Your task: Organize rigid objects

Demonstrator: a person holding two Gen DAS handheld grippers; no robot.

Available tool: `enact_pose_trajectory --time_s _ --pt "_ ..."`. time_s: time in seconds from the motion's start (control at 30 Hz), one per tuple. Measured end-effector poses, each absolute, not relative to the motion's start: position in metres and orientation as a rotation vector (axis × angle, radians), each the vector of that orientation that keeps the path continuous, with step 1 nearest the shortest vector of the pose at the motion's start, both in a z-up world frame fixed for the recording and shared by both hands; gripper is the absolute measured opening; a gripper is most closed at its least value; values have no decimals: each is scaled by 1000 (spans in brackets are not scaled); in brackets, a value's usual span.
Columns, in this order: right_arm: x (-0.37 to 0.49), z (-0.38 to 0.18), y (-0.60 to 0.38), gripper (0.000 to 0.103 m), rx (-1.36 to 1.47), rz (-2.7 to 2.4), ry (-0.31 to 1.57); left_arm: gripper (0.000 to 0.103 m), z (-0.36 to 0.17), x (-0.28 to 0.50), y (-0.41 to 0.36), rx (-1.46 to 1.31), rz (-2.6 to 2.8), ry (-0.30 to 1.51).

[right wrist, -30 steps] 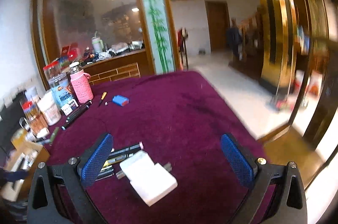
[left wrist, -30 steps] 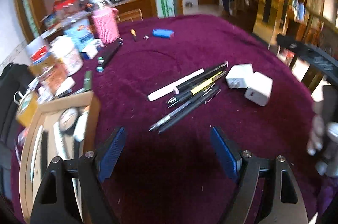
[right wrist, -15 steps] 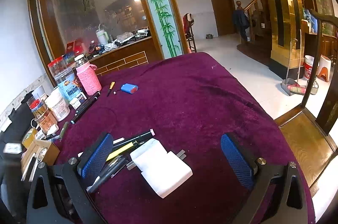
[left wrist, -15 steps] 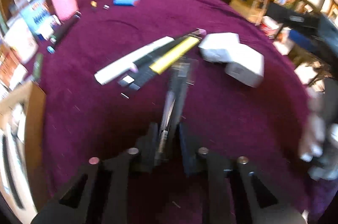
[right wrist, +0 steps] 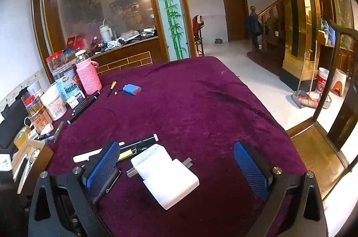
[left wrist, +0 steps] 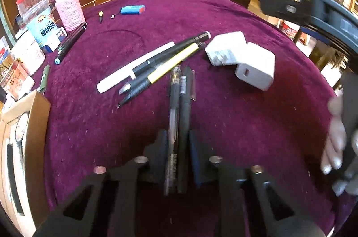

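Gripping two dark pens (left wrist: pixel 179 116) side by side, the left gripper (left wrist: pixel 178 143) had its fingers drawn narrow around the barrels, which ran away from the camera across the purple velvet tablecloth (left wrist: pixel 223 20). One of the pair had a clear barrel, the other was matte black with a clip near its far end.

Just beyond their far tips lay three more pens in a loose fan: a white pen (left wrist: pixel 134 68) on the left, a black pen (left wrist: pixel 172 51) beside it and a yellow-and-black pen (left wrist: pixel 165 70) nearest the held pair. To the right of these sat two white chargers (left wrist: pixel 241 58), touching each other, one showing its port toward the camera.

The right gripper (right wrist: pixel 179 170) hovered with its blue-padded fingers (right wrist: pixel 101 167) spread wide and nothing between them, the chargers lying on the cloth below and beyond. A person's hand (left wrist: pixel 337 143) showed blurred at the right edge of the left wrist view.

Far across the table lay a blue case (left wrist: pixel 133 9) and a small yellow-tipped tool (left wrist: pixel 101 16). Along the left edge stood a pink knitted bottle (right wrist: pixel 88 77), jars and tins (right wrist: pixel 62 85), with a long black marker (left wrist: pixel 70 42) beside them. At the near left corner was an open cardboard box (left wrist: pixel 37 125).
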State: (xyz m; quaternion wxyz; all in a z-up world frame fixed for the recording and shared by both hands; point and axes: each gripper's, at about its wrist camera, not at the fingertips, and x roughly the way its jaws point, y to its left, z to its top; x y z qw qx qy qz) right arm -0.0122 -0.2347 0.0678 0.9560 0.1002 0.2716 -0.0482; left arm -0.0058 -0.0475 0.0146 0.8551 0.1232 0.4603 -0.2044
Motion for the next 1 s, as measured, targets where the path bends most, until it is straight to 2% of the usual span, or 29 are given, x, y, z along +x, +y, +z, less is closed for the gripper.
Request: enact_pose_trajectory --time_s 0.23,0.27,0.3,0.37,0.53,1.0 --pt "-20 75 -211 102 98 -88 514 21 23 -63 -6 155 -474 1059" --pt "-21 76 -207 102 80 -85 508 33 26 -66 -5 146 -475 1055" --pt "-23 77 -201 102 49 -85 495 50 29 -69 -3 140 -469 1042" --pt "-28 79 -191 102 -12 -103 464 58 35 -69 -1 126 -448 999" --pt "-35 81 -176 102 -95 -118 413 58 36 -68 -5 92 -448 996" --pt "-31 79 -178 102 -94 -121 433 58 19 -46 19 59 -349 1026"
